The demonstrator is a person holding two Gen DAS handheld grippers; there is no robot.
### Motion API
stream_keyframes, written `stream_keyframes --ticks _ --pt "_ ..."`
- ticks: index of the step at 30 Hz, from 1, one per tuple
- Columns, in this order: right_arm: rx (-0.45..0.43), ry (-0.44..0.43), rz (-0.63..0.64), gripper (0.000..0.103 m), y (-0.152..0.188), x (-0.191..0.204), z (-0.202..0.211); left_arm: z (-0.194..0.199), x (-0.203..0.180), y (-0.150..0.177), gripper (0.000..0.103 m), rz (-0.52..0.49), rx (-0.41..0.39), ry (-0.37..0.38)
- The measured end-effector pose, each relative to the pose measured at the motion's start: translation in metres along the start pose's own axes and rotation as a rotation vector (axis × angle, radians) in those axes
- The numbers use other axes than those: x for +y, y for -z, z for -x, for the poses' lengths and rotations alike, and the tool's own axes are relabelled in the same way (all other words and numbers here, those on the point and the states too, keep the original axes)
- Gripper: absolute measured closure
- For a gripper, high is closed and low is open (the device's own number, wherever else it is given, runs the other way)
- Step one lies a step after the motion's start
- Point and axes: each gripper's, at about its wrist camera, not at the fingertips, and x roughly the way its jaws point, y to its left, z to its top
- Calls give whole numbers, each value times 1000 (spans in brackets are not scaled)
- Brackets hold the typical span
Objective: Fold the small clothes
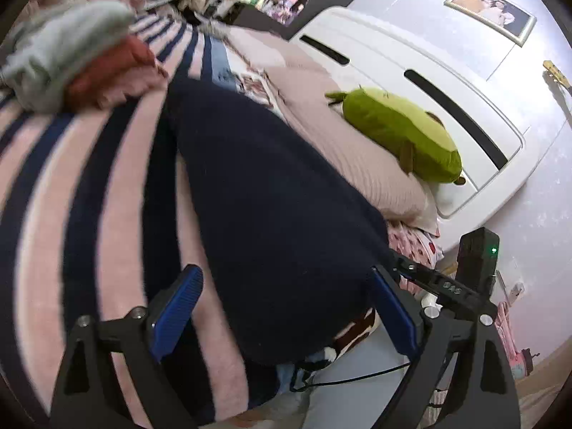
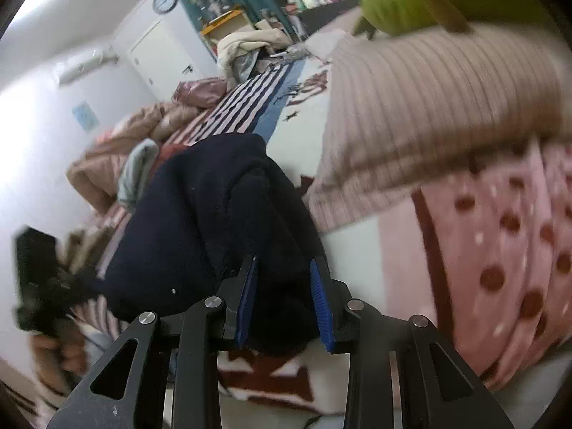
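A dark navy fleece garment (image 1: 271, 193) lies on a pink and navy striped blanket (image 1: 100, 186) on the bed. My left gripper (image 1: 286, 307) is open, its blue pads on either side of the garment's near end. In the right wrist view the same garment (image 2: 200, 221) is bunched up, and my right gripper (image 2: 282, 296) has its blue pads closed on a thick fold of it. The right gripper also shows in the left wrist view (image 1: 447, 282) at the garment's right edge.
A pile of folded clothes, grey over red (image 1: 71, 57), sits at the far left. A striped beige pillow (image 1: 357, 150) with a green plush toy (image 1: 400, 132) lies by the white headboard (image 1: 411, 82). A pink dotted cloth (image 2: 507, 268) is at the right.
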Motion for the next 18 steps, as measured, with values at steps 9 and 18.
stream_keyframes --ticks 9,18 --pt "15 18 35 78 4 12 2 -8 8 6 47 63 -9 60" --pt "147 -211 81 76 20 39 0 67 16 20 57 33 -22 9"
